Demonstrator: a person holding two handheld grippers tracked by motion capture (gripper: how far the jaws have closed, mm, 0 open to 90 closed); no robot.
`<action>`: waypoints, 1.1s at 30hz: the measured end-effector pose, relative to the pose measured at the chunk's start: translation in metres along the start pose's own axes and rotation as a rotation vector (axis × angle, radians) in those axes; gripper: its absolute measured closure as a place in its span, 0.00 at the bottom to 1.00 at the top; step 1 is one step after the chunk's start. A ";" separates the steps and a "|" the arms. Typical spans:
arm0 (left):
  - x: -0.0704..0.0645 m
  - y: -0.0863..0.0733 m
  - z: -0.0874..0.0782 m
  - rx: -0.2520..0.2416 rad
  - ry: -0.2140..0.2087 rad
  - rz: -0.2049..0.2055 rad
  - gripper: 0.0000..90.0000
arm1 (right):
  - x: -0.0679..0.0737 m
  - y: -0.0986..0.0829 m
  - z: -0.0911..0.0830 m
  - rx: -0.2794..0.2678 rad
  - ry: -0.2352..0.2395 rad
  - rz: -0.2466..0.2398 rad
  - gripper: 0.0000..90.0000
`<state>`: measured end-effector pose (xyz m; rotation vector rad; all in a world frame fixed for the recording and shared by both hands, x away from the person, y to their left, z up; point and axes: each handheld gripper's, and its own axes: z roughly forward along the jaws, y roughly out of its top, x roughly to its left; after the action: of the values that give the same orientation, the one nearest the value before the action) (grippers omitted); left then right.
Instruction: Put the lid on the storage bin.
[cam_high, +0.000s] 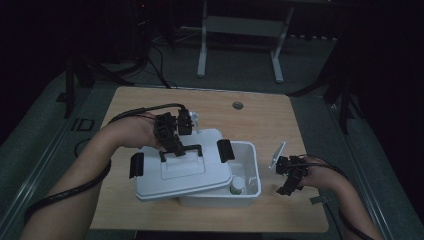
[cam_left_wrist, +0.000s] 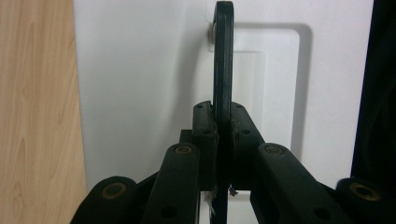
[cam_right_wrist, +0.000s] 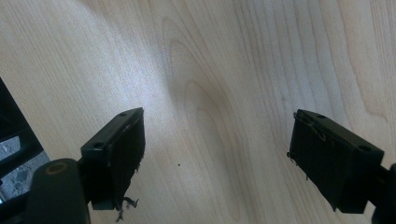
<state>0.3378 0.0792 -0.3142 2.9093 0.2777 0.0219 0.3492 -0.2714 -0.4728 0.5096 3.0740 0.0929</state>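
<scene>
A: Talk me through it. What's in your left hand?

B: My left gripper (cam_high: 176, 145) is down on the white lid (cam_high: 180, 167) of the storage box (cam_high: 247, 172). The jaws are pinched tight on the lid's black carry handle (cam_high: 181, 150). In the left gripper view the handle (cam_left_wrist: 223, 65) stands on edge right between the two pads (cam_left_wrist: 205, 123), no gap either side.

A: And where does the lid sit?

B: Skewed. It lies across the left part of the white box, overhanging on the near-left, so the right end of the box is open. There's a small white-capped bottle (cam_high: 237, 185) standing in that open corner, just beside the lid's edge. Two black latches, one at the lid's left end (cam_high: 136, 165), one at its right (cam_high: 225, 150).

A: Your right side?

B: The right gripper (cam_high: 291, 175) is off to the right of the box, apart from it, above the wooden table (cam_high: 260, 115). Jaws spread wide, holding nothing. In the right gripper view the two pads (cam_right_wrist: 123, 154) stand well apart with bare wood grain (cam_right_wrist: 215, 93) between them.

A: Anything else on the table?

B: A small round grommet (cam_high: 238, 105) near the far edge. Cables trail from both grippers back along my forearms.
</scene>
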 end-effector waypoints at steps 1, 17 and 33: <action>-0.002 0.013 0.003 -0.007 -0.003 0.020 0.93 | 0.000 0.001 -0.001 -0.001 -0.001 -0.003 0.20; -0.005 0.055 0.018 0.006 -0.023 0.081 0.93 | 0.000 -0.006 -0.002 0.003 -0.001 0.007 0.20; -0.006 0.088 0.041 0.054 -0.016 0.134 0.93 | 0.000 -0.008 -0.002 -0.001 0.003 0.010 0.20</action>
<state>0.3501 -0.0148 -0.3351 2.9756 0.0819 0.0125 0.3462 -0.2790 -0.4709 0.5249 3.0743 0.0961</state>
